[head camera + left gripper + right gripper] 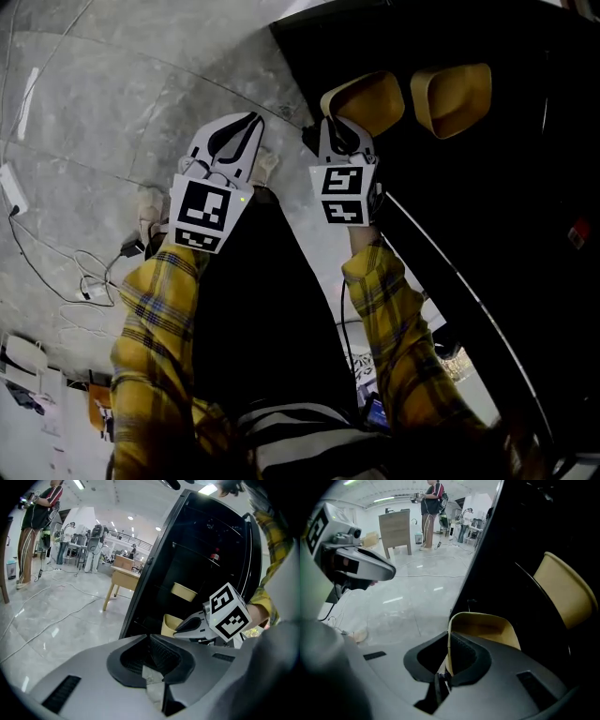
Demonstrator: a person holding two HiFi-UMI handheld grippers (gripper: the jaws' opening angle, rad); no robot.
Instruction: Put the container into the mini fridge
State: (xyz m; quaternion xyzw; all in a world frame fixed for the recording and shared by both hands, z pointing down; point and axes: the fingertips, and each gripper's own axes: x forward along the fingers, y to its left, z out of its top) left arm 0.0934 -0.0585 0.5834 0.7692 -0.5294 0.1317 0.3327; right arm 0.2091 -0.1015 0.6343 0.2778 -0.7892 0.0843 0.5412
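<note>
A tan plastic container (370, 98) is held by its rim at the mouth of the open black mini fridge (487, 216). My right gripper (330, 117) is shut on that rim. In the right gripper view the container (483, 627) stands out in front of the right gripper (449, 660), with the thin wall pinched between the jaws. A second tan container (450, 98) sits deeper inside the fridge, to the right. My left gripper (253, 122) hangs over the floor just left of the fridge, shut with nothing held. The left gripper view shows the left gripper (152, 665), the held container (171, 625) and the right gripper (187, 626).
Grey marble floor lies to the left, with cables (84, 281) and a white power strip (11, 187) on it. A wooden table (124, 576) and a standing person (33, 531) are farther off. A wooden cabinet (396, 529) stands across the room.
</note>
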